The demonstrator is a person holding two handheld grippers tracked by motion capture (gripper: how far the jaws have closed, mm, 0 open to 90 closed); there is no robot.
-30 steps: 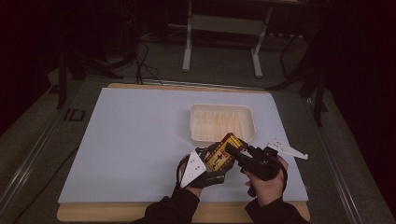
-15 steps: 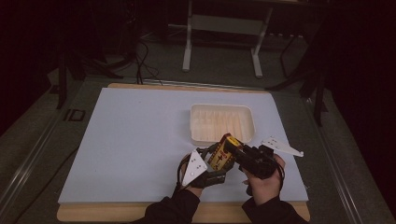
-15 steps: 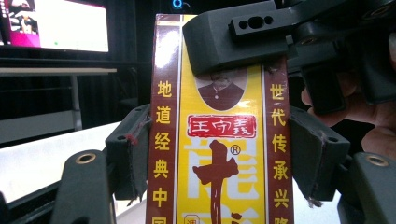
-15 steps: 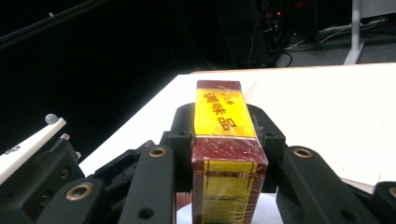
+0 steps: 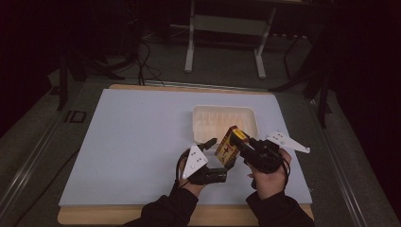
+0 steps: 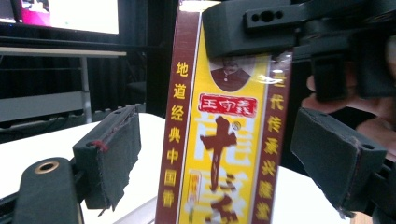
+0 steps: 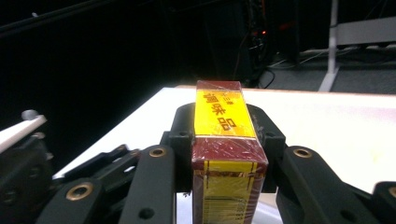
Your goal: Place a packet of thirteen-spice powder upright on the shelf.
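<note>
Jaws of the right gripper (image 5: 242,143) clamp a yellow-and-maroon box (image 5: 228,143) above the white table (image 5: 127,137), just before a white tray (image 5: 226,119); the left gripper (image 6: 224,154) has just been opening, pads clear of the box between them.

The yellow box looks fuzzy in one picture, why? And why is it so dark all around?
In the left gripper view the box sits very close, so its lower print blurs. In the right gripper view its wrap glints with glare. In the high view only the table is lit; the room behind is dark.
</note>
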